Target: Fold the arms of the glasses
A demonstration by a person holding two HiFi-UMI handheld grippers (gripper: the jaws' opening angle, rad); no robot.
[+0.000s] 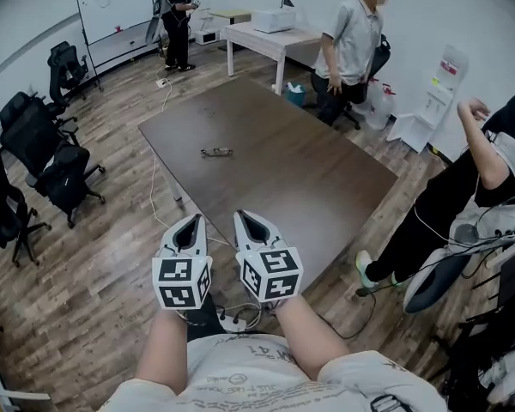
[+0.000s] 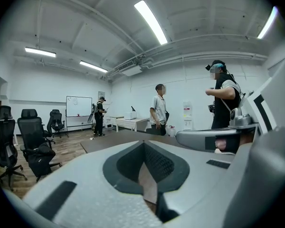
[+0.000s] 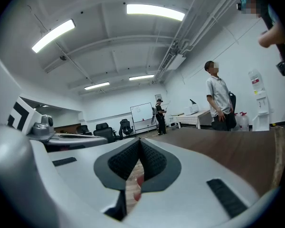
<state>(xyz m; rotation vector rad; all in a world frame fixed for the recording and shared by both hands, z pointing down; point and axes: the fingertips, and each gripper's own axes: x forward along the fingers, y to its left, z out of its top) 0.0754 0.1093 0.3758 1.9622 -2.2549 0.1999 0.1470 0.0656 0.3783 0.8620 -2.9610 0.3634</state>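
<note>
On table [image 1: 309, 178]: glasses [image 1: 216, 152], head view only | left tool [image 1: 191, 221], right tool [image 1: 244, 218] closed

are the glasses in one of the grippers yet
No, the glasses lie alone on the table, well apart from the left gripper and right gripper, both near the person's body.
</note>
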